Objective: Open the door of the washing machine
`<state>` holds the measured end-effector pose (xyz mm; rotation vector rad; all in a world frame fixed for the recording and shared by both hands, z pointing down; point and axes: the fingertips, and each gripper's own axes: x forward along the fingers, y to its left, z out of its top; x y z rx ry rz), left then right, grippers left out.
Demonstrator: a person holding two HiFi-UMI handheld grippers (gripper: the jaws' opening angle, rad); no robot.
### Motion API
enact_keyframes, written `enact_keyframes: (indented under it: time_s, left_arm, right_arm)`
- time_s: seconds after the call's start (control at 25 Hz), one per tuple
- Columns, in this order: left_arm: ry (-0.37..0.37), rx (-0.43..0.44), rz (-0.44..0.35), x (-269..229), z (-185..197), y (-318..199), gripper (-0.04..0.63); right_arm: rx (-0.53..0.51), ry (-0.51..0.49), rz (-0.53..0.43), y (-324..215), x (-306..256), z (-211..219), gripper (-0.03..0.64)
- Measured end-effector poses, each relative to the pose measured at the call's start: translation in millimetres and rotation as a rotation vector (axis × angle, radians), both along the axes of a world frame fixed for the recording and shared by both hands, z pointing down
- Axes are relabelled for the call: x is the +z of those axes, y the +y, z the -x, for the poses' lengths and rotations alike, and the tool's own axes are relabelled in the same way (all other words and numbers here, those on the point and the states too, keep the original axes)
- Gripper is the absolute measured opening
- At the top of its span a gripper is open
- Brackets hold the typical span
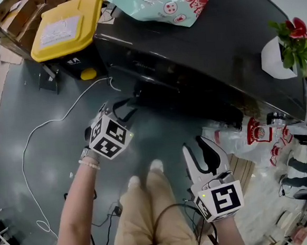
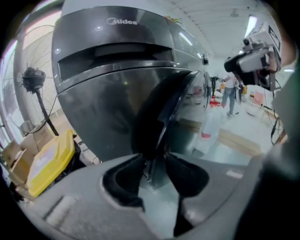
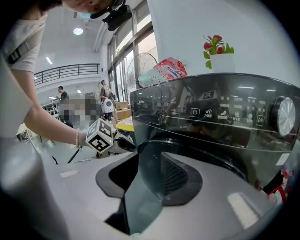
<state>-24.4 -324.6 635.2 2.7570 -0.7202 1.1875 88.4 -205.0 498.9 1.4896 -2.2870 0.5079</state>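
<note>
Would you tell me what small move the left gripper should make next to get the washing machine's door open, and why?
Probably ease the left gripper forward a little, then close on the door's edge. Its jaws stand apart with that dark curved edge of the washing machine lined up in the gap, not yet gripped.

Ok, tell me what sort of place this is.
Likely a big workshop or test hall, not a home: the washing machine stands on a bare grey floor, cardboard boxes lie nearby, and a railed gallery runs along the back.
</note>
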Motion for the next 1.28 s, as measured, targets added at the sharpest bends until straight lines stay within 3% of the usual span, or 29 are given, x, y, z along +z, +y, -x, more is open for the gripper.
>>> enact_keyframes:
  time_s: [0.48,0.72,1.28]
  left_arm:
    - [0.012,0.080,0.029,5.9,-11.3,3.6,0.110]
    - [-0.001,0.070,0.006,5.3,-10.5,5.0,0.101]
    - [-0.006,0.037,0.036,5.5,-4.4,15.0,0.092]
  right_arm:
    - [0.005,-0.007,0.023,6.6,11.8,6.9,0.133]
    - [0.006,-0.007,0.019,8.4,10.1,9.8,0.133]
    - [0.011,-0.003,0.022,25.1,6.9,14.2,0.133]
